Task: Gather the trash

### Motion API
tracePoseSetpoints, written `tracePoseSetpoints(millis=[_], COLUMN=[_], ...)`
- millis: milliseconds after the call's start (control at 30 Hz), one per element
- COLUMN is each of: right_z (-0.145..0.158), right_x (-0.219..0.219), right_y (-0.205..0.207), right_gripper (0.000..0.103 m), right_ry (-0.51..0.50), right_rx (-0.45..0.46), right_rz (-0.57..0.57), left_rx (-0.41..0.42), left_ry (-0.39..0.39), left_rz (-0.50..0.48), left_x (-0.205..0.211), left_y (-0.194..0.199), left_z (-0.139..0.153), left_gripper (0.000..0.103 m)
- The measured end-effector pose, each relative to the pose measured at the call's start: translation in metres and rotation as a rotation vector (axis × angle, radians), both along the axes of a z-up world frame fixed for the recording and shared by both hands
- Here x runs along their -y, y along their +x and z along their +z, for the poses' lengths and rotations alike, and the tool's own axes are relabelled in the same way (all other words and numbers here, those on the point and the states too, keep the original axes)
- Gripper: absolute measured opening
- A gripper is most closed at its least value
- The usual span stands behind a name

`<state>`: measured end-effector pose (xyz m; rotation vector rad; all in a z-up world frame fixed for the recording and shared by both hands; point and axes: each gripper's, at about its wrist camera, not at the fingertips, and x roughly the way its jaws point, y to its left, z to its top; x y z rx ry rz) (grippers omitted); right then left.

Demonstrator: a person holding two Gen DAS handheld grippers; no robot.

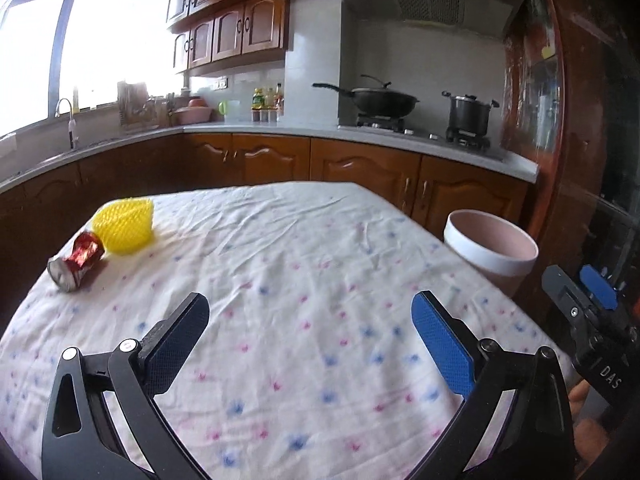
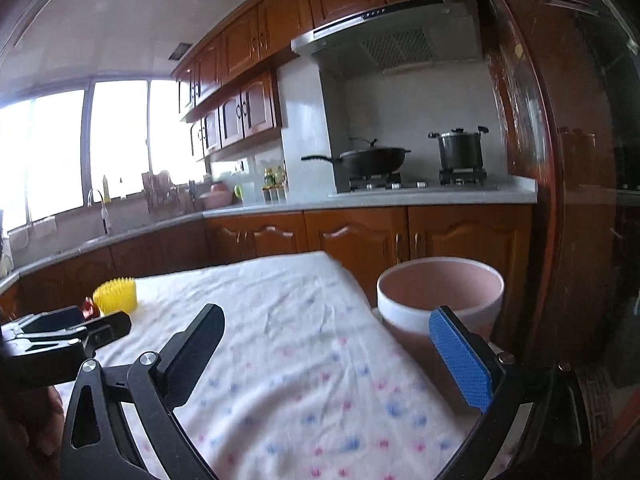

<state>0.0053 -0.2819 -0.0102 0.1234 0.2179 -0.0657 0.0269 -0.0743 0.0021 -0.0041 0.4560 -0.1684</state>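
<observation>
Across the middle of both frames, table [image 1: 304, 248]: draped in a wrinkled white cloth with pink and blue flowers; the loose folds could snag a finger or drag with it.
Right edge of the table, bin [image 1: 490, 250]: a pink-lined white bucket, standing just off the cloth, empty as far as I can see; trash released early would likely land beside it.
Lower centre, left gripper [image 1: 310, 338]: jaws spread wide, nothing between them, well apart from the trash.
Lower centre of the right view, right gripper [image 2: 334, 350]: jaws wide apart, empty, its blue pad in front of the bin.
Left side, yellow mesh cup [image 1: 124, 226]: light, near the table corner; a nudge could push it off.
Left side, crushed red can [image 1: 78, 262]: lying on its side, touching the cup; it may roll off the edge.
</observation>
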Motion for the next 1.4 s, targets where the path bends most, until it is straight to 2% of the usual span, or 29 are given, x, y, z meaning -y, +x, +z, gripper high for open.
tracePoseSetpoints(millis=[433,900,1400], right_z=[-0.017,-0.019,-0.021], right_x=[-0.004,0.001,0.0], right_y=[-0.005,-0.004,-0.001], right_gripper=[0.103,0.103,0.103], right_ry=[0.017,0.032,0.03], right_rx=[-0.031,-0.04,-0.046], right_rz=[0.009,0.007,0.015], left_rx=[-0.019,-0.042,-0.022], left_ry=[0.048,0.052,0.056], left_rz=[0.027,0.054,0.065], left_x=[0.002,-0.003,-0.005], left_y=[-0.01,-0.006,-0.009], left_z=[-0.015,-0.023,-0.021], left_gripper=[0.103,0.103,0.103])
